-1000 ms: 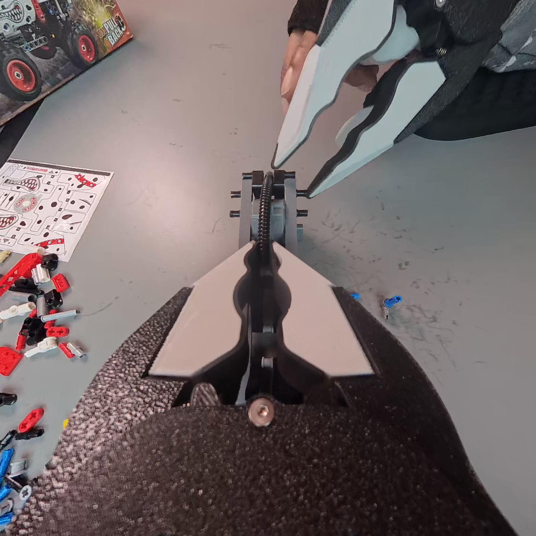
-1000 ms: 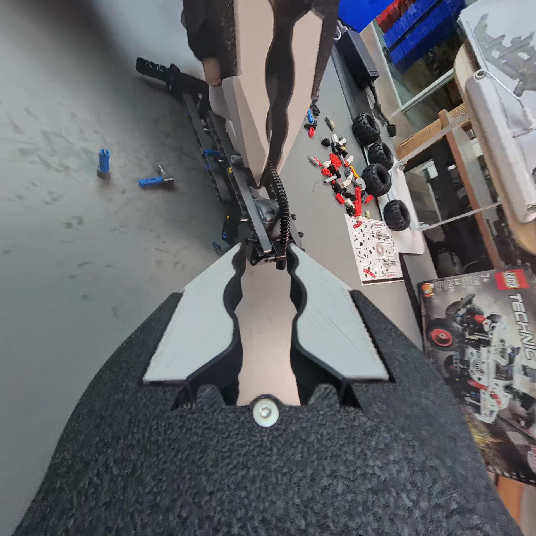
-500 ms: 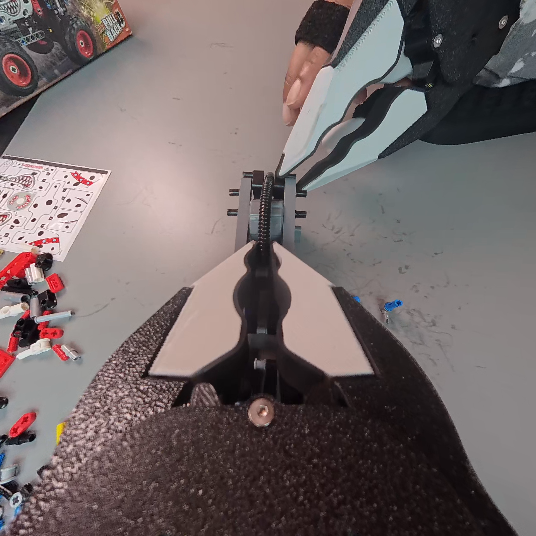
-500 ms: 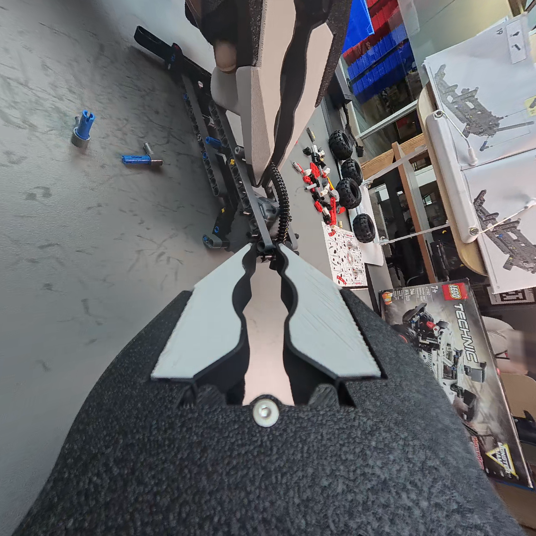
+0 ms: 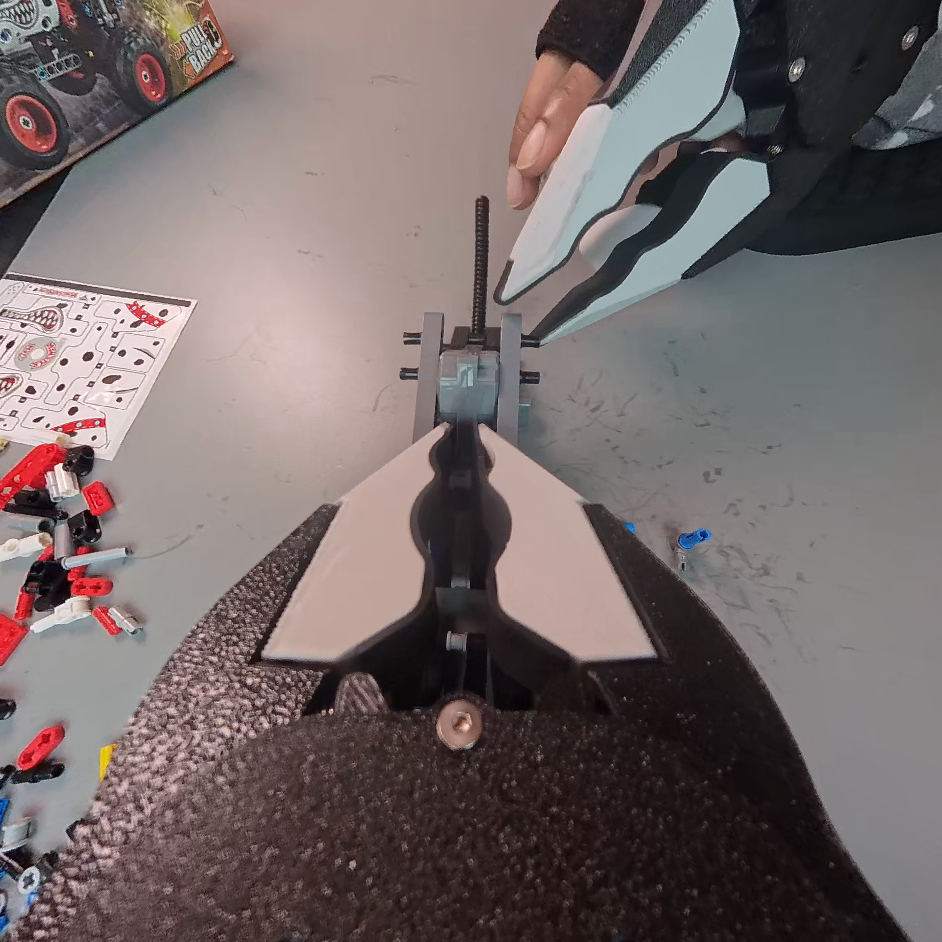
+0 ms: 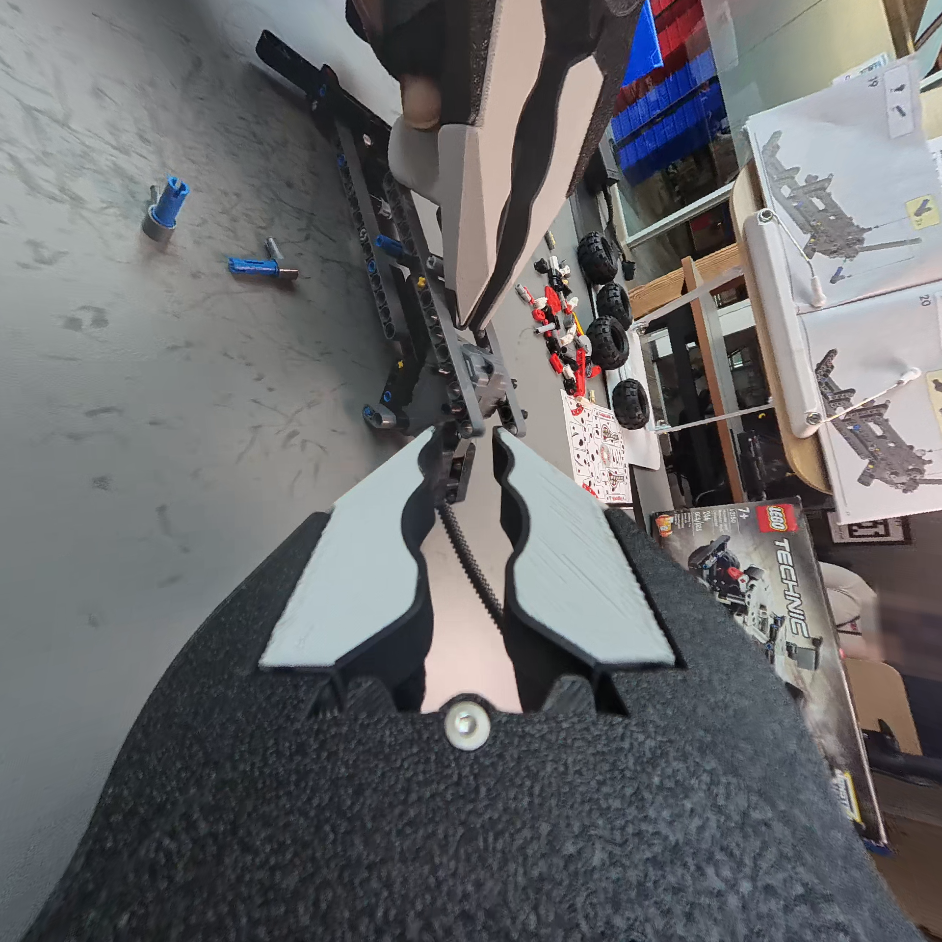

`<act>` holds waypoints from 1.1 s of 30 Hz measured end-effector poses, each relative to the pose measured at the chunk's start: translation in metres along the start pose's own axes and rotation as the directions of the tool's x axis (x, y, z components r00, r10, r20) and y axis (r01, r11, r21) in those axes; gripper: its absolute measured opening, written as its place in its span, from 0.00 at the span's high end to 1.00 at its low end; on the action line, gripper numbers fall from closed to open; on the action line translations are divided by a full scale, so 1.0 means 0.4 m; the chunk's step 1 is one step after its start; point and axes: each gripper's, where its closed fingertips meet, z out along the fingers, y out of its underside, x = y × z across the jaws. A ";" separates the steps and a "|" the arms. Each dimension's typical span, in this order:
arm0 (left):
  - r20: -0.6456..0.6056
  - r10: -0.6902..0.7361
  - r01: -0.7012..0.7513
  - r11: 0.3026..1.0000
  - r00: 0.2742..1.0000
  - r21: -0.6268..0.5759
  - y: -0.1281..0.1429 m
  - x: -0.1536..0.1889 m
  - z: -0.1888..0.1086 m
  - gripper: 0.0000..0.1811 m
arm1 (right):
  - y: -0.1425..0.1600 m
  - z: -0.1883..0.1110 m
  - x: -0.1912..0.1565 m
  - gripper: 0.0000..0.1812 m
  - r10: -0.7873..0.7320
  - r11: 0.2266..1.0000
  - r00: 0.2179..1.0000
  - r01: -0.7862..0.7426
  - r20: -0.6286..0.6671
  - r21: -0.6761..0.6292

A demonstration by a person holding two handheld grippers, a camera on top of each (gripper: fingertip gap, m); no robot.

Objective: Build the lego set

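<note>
Left claw (image 5: pixel 461 433): clenching on the near end of the lego chassis, its two grey fingers meeting at the frame's middle in the left wrist view.
Lego chassis (image 5: pixel 466 377): lying on the grey table (image 5: pixel 306 178) at the centre of the frame, two long grey beams flanking a grey block, black pins sticking out at both sides.
Black ribbed hose (image 5: pixel 480 255): rising from the far end of the chassis toward the top of the frame; in the right wrist view it is running back between the right claw's fingers, and I cannot tell whether they are touching it.
Right claw (image 6: pixel 464 438): released, fingers parted, tips sitting at the chassis end; in the left wrist view it is reaching in from the upper right.
Loose parts (image 5: pixel 56 550): lying scattered at the left edge, red, black and white.
Sticker sheet (image 5: pixel 76 357): lying flat at the left, above the parts.
Box (image 5: pixel 76 76): sitting in the upper left corner.
Blue pin (image 5: pixel 693 538): lying alone at the right of the left claw.
Tyres (image 6: pixel 606 341): four black ones lining up right of centre in the right wrist view.
</note>
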 end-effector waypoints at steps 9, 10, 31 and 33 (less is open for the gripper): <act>0.006 -0.003 0.003 1.000 1.000 0.009 -0.004 -0.002 -0.006 0.91 | 0.130 -0.057 0.018 0.88 0.254 0.962 0.957 -0.235 0.140 -0.139; 0.002 -0.010 0.010 1.000 1.000 0.021 -0.010 -0.002 -0.009 0.89 | 0.151 -0.059 0.019 0.88 0.286 0.953 0.944 -0.263 0.163 -0.154; 0.005 -0.015 0.016 0.999 1.000 -0.045 0.015 -0.002 0.002 0.75 | -0.015 -0.048 0.121 0.97 0.367 0.905 0.798 -0.425 0.478 0.015; 0.007 -0.009 0.009 0.999 1.000 -0.052 0.015 0.000 0.005 0.75 | -0.047 -0.029 0.115 0.97 0.335 0.916 0.804 -0.401 0.491 0.030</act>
